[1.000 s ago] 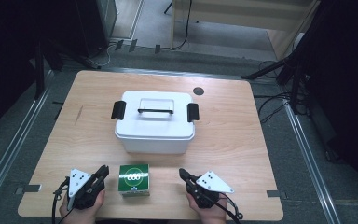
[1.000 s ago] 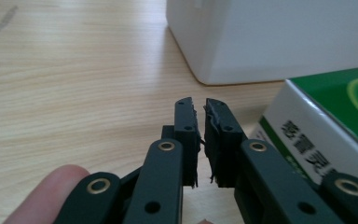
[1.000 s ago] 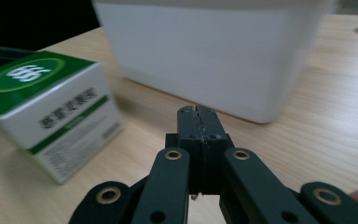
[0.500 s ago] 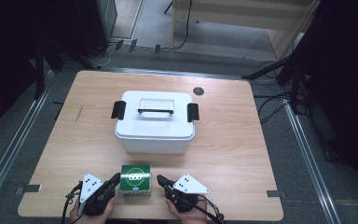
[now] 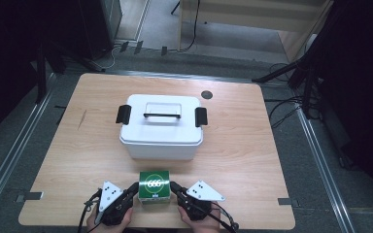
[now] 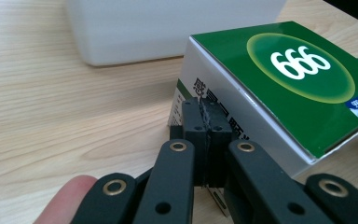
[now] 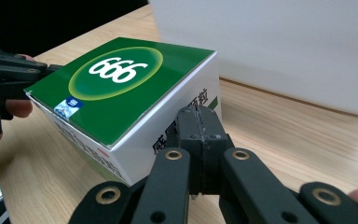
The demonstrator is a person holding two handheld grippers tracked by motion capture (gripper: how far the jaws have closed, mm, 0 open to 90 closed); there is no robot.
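1. Left hand-held gripper (image 5: 135,188), at near table edge: jaws together, nothing between them, tips against left side wall of green box (image 5: 154,187); a fingertip (image 6: 65,198) visible beside the linkage in left gripper view.
2. Right hand-held gripper (image 5: 173,187), mirrored on the other side: jaws together, empty, tips against right side wall of the box.
3. Green box, white-sided, marked "666" on top: flat on table (image 5: 252,155), pinched between the two closed grippers, just in front of white container.
4. White container (image 5: 161,127), mid-table: lid on, black handle (image 5: 162,115) across top, black latches at both ends.
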